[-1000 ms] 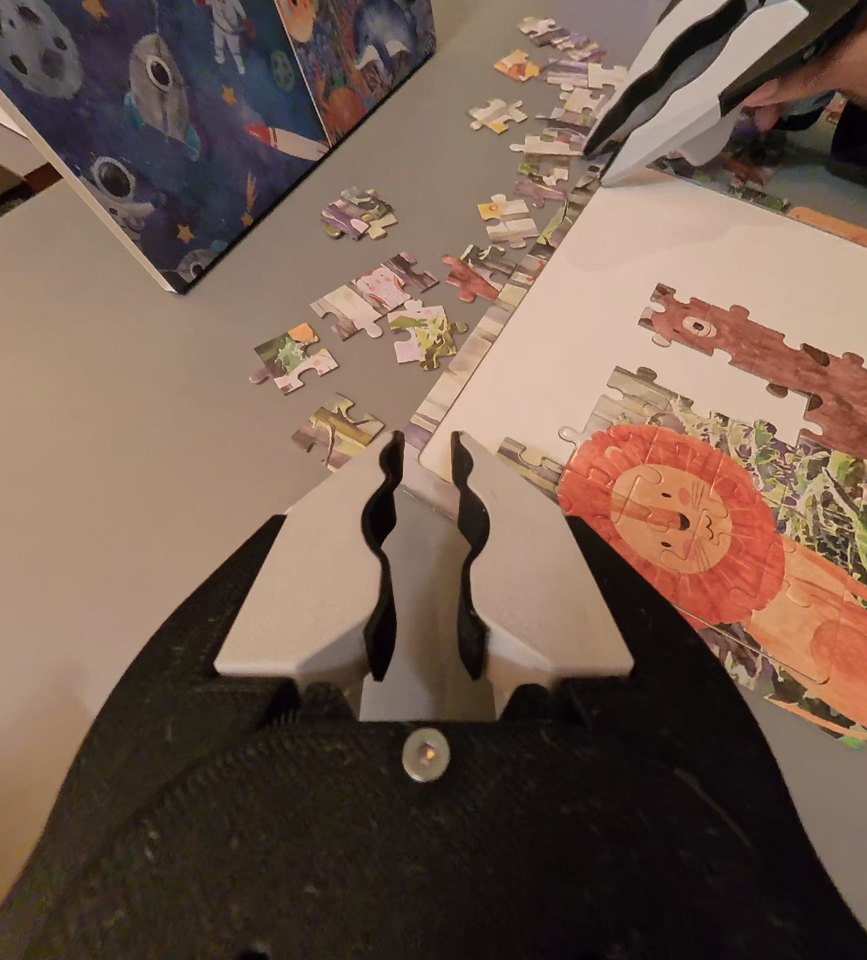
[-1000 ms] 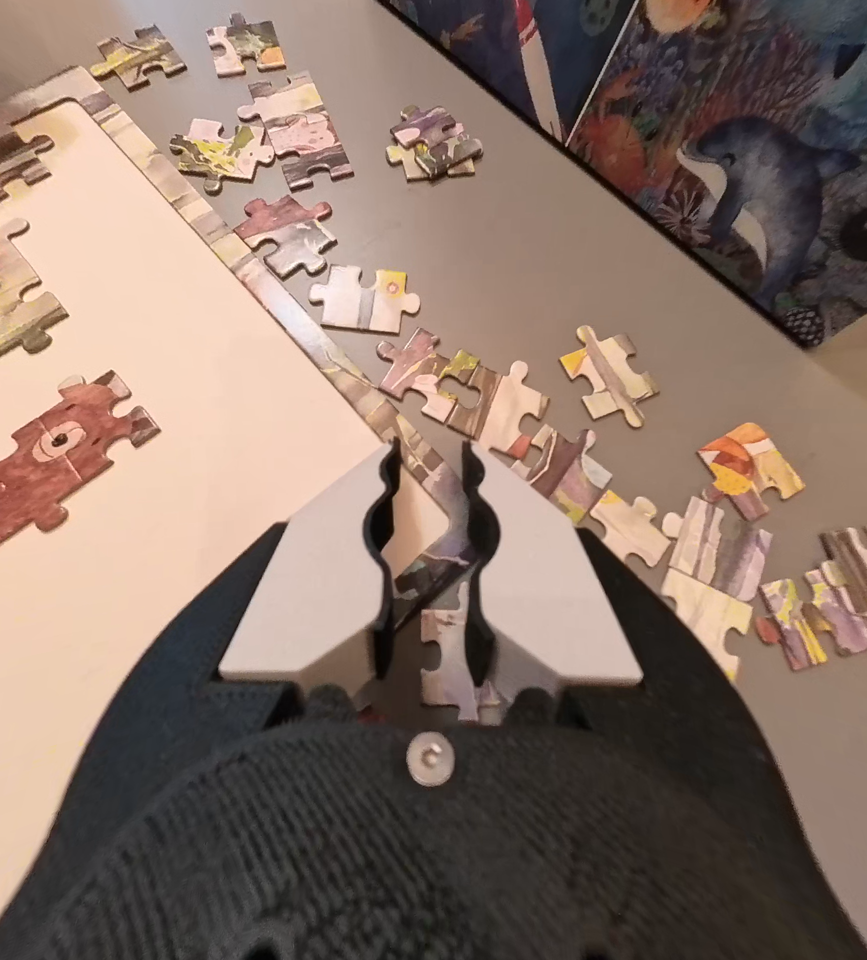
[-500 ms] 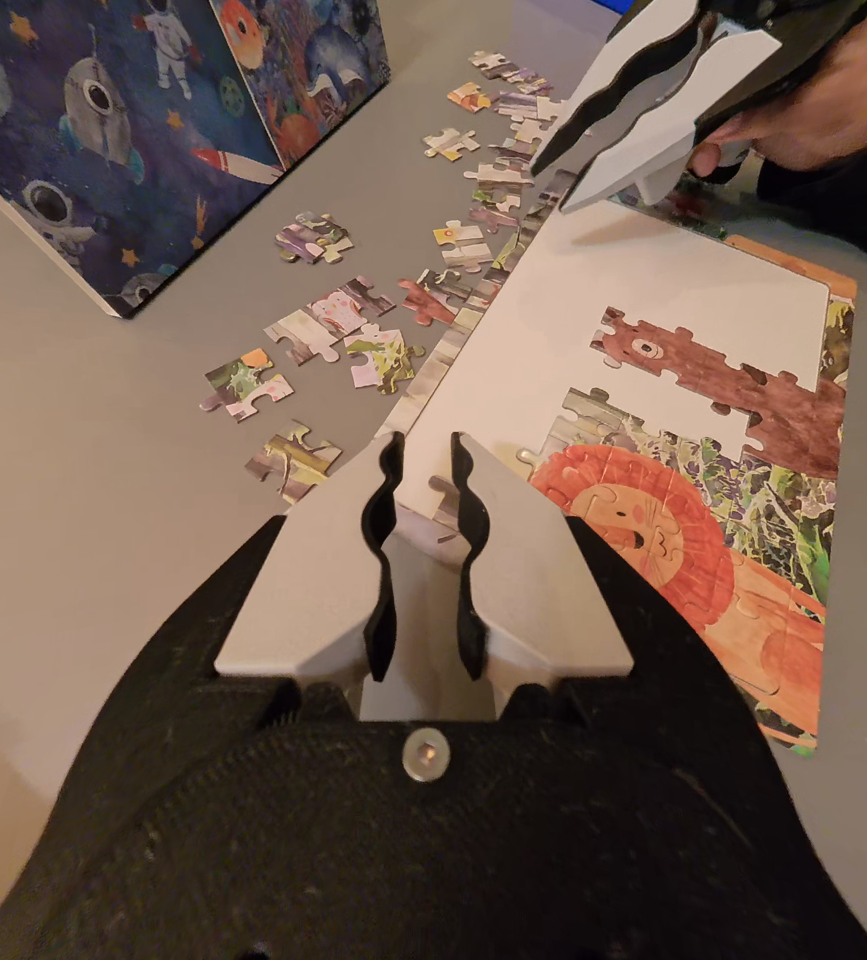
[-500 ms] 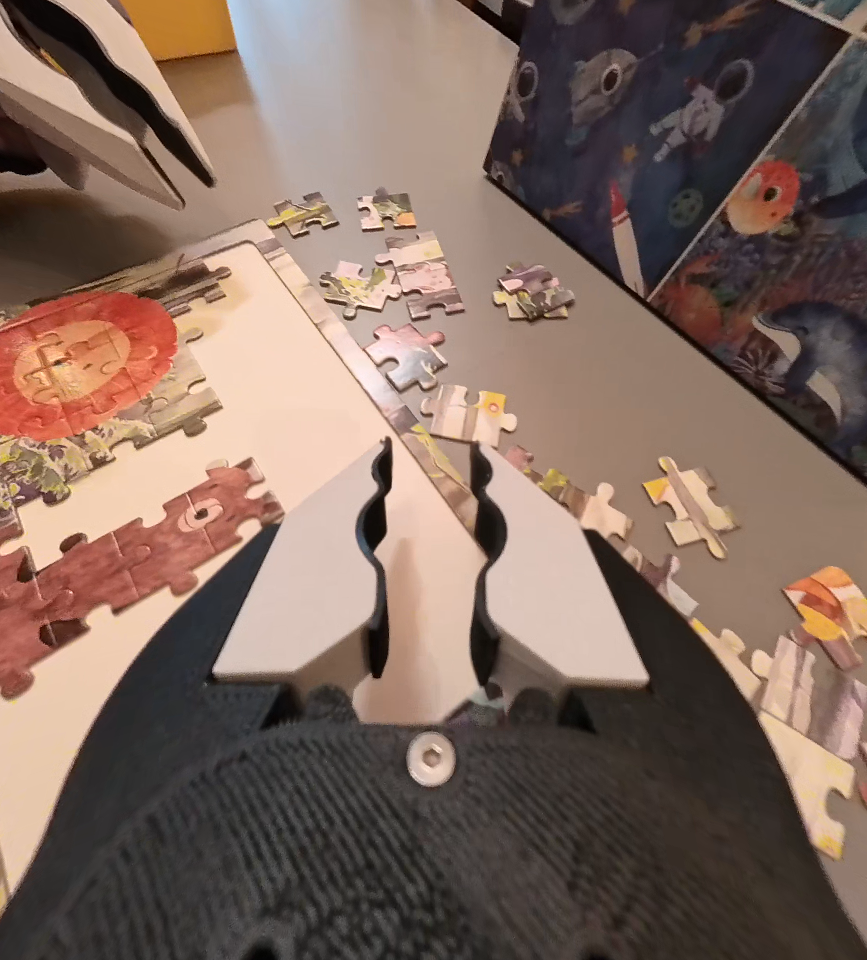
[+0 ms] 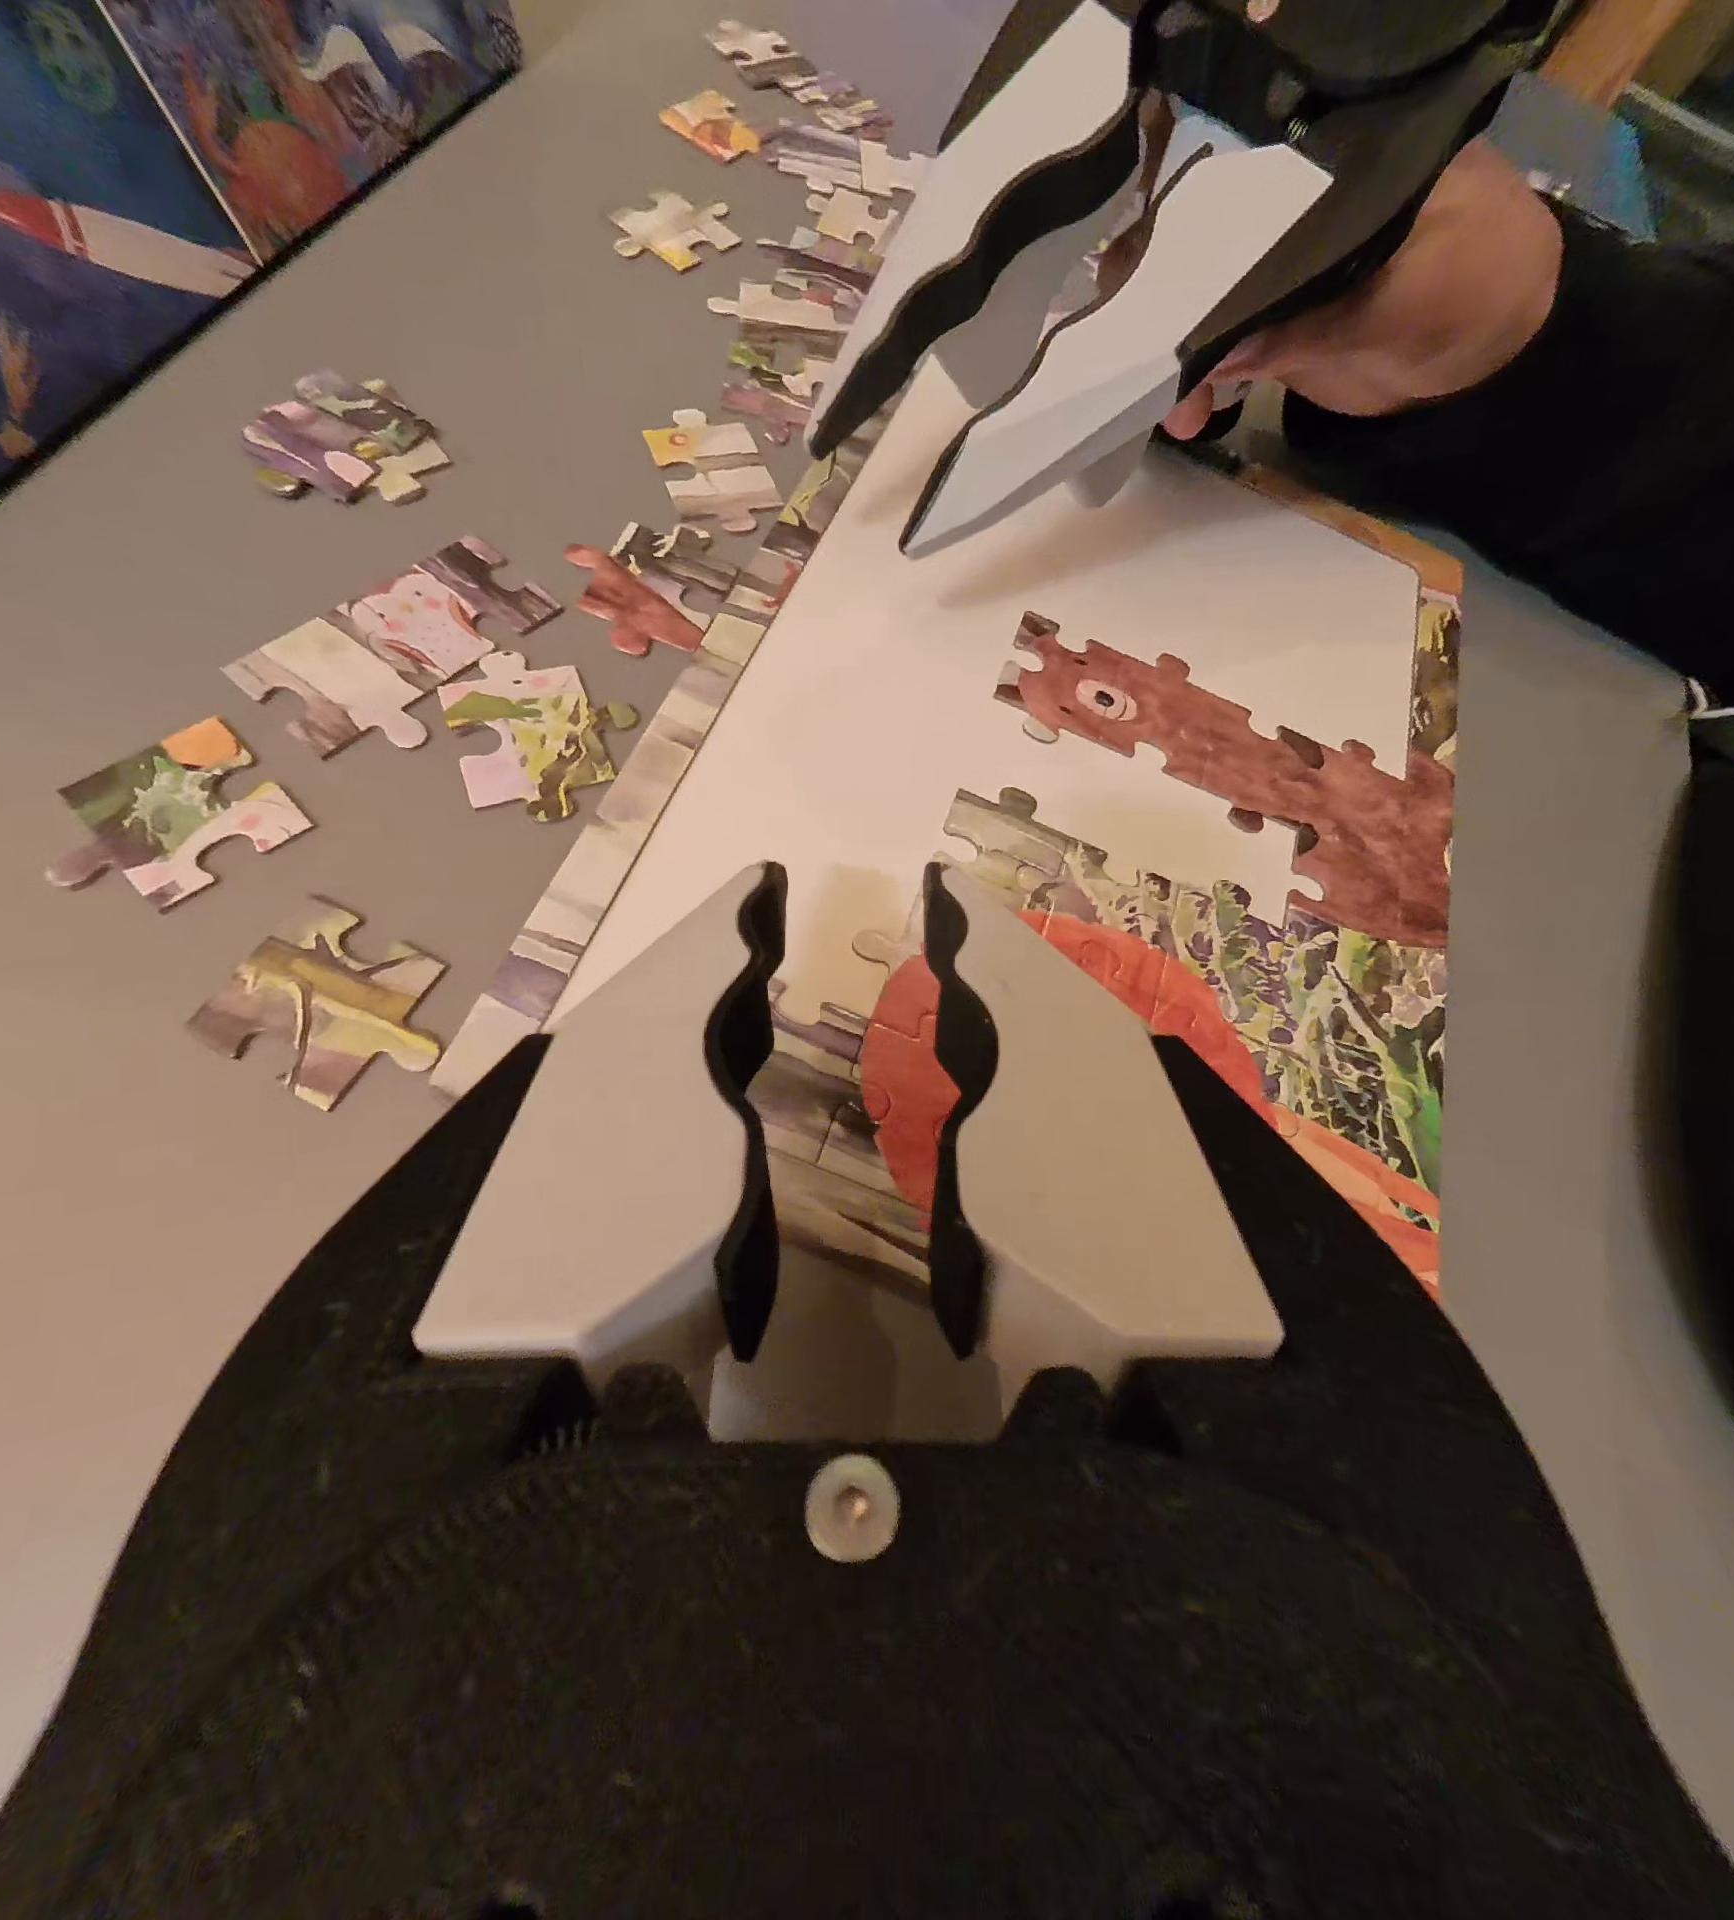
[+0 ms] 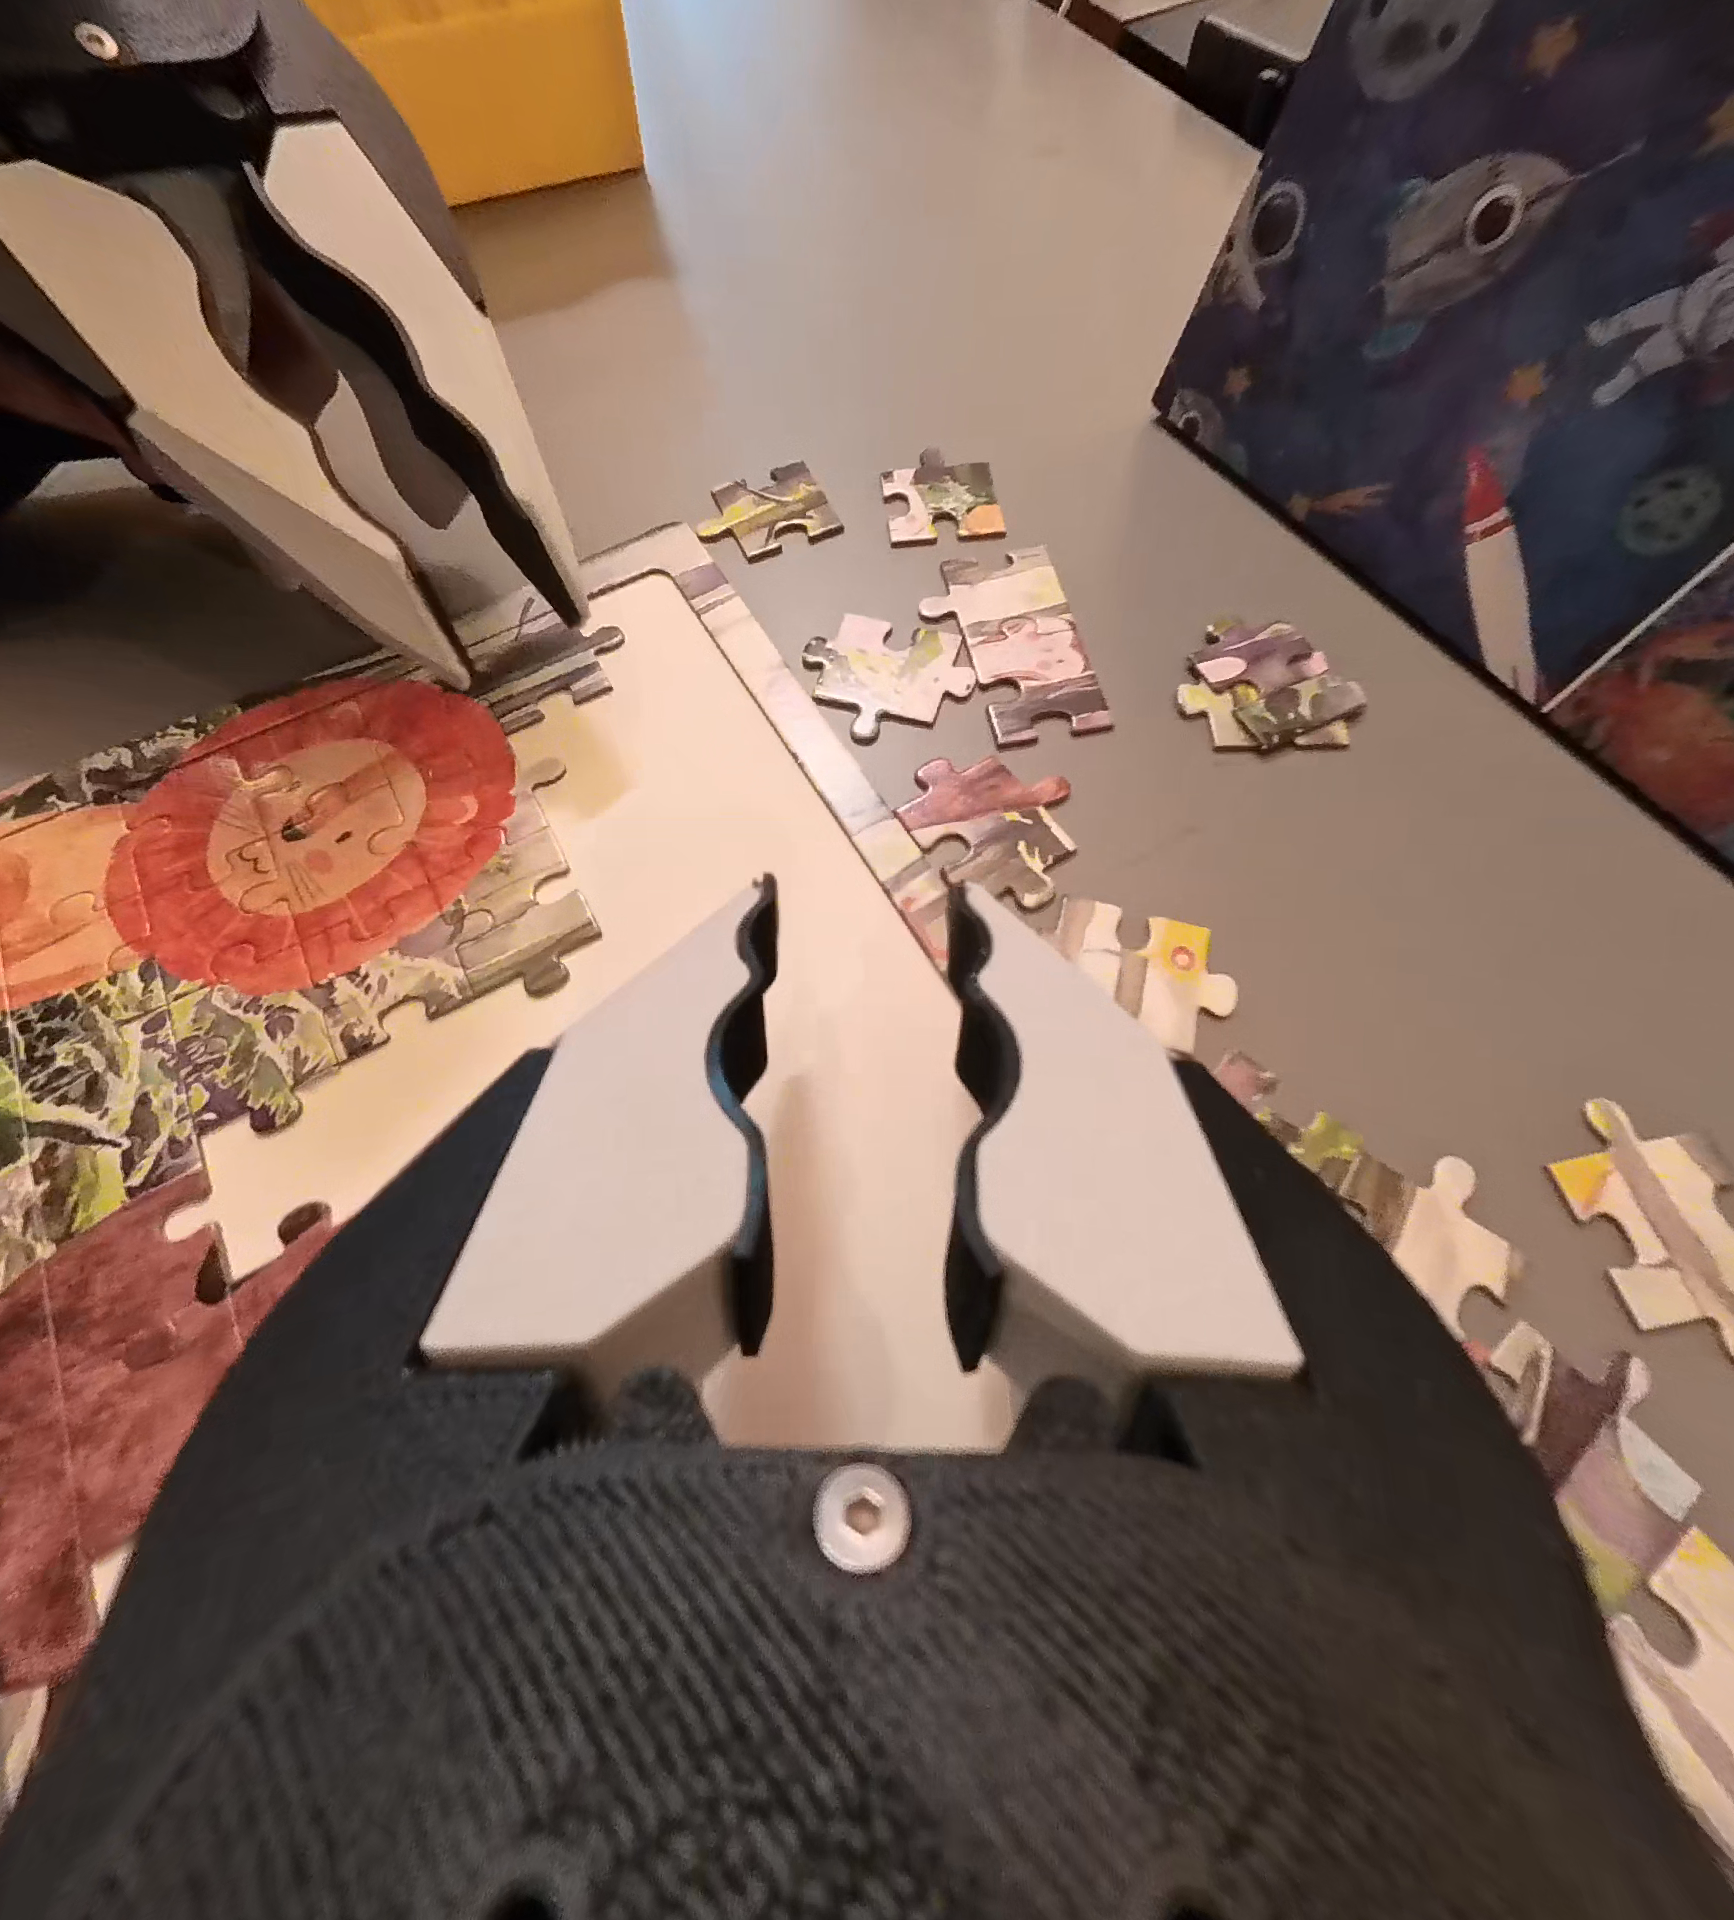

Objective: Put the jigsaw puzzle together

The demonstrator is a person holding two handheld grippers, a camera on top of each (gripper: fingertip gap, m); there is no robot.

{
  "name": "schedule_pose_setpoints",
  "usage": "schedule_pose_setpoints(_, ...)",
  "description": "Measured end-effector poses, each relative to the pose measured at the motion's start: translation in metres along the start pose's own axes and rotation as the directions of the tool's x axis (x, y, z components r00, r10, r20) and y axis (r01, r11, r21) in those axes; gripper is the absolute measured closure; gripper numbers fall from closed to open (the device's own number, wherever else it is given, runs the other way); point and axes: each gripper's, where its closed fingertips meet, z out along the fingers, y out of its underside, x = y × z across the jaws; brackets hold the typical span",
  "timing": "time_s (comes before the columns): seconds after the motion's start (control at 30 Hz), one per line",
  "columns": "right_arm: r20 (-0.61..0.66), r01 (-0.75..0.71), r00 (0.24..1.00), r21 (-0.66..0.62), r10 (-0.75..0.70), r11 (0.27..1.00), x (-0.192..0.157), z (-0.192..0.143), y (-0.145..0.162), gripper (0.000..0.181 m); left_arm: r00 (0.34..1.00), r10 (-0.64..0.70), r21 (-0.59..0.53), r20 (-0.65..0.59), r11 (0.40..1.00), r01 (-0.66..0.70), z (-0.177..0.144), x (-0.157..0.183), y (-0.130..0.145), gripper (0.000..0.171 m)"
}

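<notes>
left gripper (image 5: 847, 883) tilted down over puzzle tray (image 5: 842, 665), fingers parted, nothing between, tips at lion section (image 6: 312, 831) corner, seemingly touching. right gripper (image 6: 858, 899) hovers over bare tray middle, jaws apart, empty. bear strip (image 5: 1258, 769) lies apart from lion section, white tray floor between. tray far half bare. loose pieces (image 6: 956, 644) scattered on grey table (image 5: 167, 1143) just beyond tray's long edge. picture box (image 6: 1528, 312) stands farther off.
</notes>
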Motion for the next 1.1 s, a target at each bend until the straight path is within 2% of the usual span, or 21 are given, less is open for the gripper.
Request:
schedule_pose_setpoints(0.2,-0.011,0.016,1.000,-0.044,-0.017,0.999,0.001,0.011,0.002,0.151,1.000,0.007,-0.051,0.015,0.999,-0.006,0.005,-0.002,0.008,0.145)
schedule_pose_setpoints(0.3,-0.057,0.065,0.996,-0.088,-0.070,0.994,0.011,0.017,0.003,0.152,1.000,0.014,-0.077,0.023,0.997,-0.012,0.007,-0.003,0.012,0.143)
schedule_pose_setpoints(0.4,-0.050,0.085,0.995,-0.108,-0.091,0.990,0.021,0.024,-0.003,0.151,0.999,0.020,-0.100,0.029,0.995,-0.017,0.009,-0.003,0.016,0.142)
schedule_pose_setpoints(0.6,0.066,0.195,0.980,-0.165,-0.187,0.967,0.041,0.037,-0.005,0.151,0.998,0.047,-0.150,0.045,0.988,-0.040,0.014,-0.003,0.023,0.141)
schedule_pose_setpoints(0.73,0.211,0.169,0.970,-0.221,-0.122,0.960,0.037,0.044,0.009,0.146,0.996,0.066,-0.168,0.055,0.984,-0.056,0.017,-0.003,0.026,0.139)
schedule_pose_setpoints(0.93,0.217,0.151,0.970,-0.202,-0.106,0.968,0.037,0.046,0.007,0.163,0.997,0.053,-0.163,0.050,0.986,-0.045,0.017,-0.003,0.026,0.139)
schedule_pose_setpoints(1.03,0.198,0.172,0.971,-0.210,-0.130,0.963,0.036,0.046,0.007,0.164,0.996,0.063,-0.167,0.055,0.985,-0.053,0.017,-0.003,0.026,0.140)
schedule_pose_setpoints(1.1,0.188,0.189,0.971,-0.202,-0.151,0.961,0.035,0.045,0.006,0.181,0.997,0.062,-0.166,0.055,0.985,-0.052,0.017,-0.003,0.026,0.140)
